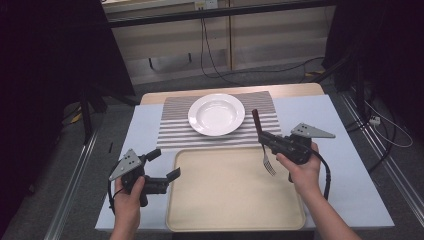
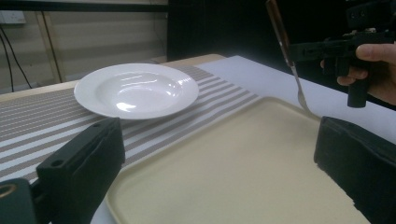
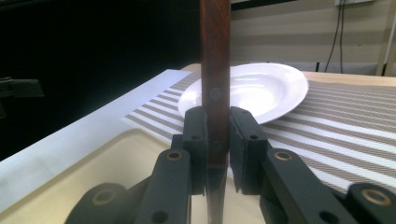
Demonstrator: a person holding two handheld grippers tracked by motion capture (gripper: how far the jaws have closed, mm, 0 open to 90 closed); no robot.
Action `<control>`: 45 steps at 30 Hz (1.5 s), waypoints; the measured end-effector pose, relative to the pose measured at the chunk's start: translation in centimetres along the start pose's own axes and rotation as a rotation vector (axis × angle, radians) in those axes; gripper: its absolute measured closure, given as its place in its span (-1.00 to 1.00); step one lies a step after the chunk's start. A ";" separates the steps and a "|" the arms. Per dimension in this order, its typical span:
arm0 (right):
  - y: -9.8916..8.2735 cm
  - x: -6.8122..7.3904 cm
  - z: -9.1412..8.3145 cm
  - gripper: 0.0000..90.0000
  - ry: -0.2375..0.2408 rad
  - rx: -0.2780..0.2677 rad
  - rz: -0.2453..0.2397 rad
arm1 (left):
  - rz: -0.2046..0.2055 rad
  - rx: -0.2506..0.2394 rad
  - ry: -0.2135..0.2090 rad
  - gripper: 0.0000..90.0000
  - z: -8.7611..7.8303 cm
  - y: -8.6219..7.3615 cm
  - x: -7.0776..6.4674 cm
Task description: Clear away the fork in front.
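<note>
Fork hangs clamped by its wooden handle in the right gripper, above the tray at two o'clock. Left gripper, jaws spread, holds nothing at nine o'clock.

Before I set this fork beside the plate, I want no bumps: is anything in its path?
Nothing visible. The right gripper holds the fork above the tray, and the striped placemat around the white plate lies bare.
</note>
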State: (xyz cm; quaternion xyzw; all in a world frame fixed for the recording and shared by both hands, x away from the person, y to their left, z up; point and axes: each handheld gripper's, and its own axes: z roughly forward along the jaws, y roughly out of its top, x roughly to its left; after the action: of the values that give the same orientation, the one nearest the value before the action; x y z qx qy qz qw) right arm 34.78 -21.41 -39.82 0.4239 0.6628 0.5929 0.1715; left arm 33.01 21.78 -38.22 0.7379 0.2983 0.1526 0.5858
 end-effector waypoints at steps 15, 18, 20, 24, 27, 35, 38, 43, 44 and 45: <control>-0.6 2.1 1.0 0.73 0.056 0.000 0.001 | 0.006 0.019 -0.038 -0.95 3.4 1.2 -1.3; -0.7 2.5 1.2 0.73 0.066 0.006 -0.010 | 0.003 0.020 -0.040 -0.95 4.0 1.4 -1.6; -0.8 2.7 1.3 0.73 0.070 0.007 -0.010 | 0.001 0.021 -0.040 -0.95 4.3 1.7 -1.7; -0.9 3.0 1.6 0.73 0.084 0.010 -0.007 | -0.004 0.023 -0.042 -0.95 5.1 2.1 -2.0; -1.0 3.3 1.8 0.73 0.093 0.015 -0.014 | -0.017 0.015 -0.040 -0.95 5.7 2.5 -2.3; -1.5 4.5 2.4 0.73 0.123 0.029 -0.033 | -0.019 0.046 -0.026 -0.94 7.6 3.3 -3.0; -1.4 5.1 2.7 0.73 0.135 0.025 -0.042 | -0.032 0.036 -0.014 -0.94 8.2 3.9 -3.2; -1.6 5.6 2.9 0.73 0.149 0.022 -0.044 | -0.036 0.031 -0.028 -0.88 9.2 4.5 -3.5; -1.6 5.6 2.9 0.73 0.149 0.022 -0.044 | -0.037 0.035 -0.033 -0.88 9.4 4.5 -3.5; -1.6 5.6 3.0 0.73 0.149 0.024 -0.042 | -0.041 0.037 -0.034 -0.86 9.6 4.5 -3.5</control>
State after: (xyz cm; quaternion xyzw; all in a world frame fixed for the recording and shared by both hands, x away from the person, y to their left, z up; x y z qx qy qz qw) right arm 33.07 -15.09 -40.50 0.3664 0.6896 0.6112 0.1290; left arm 36.97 11.57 -36.01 0.7450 0.3061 0.1221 0.5800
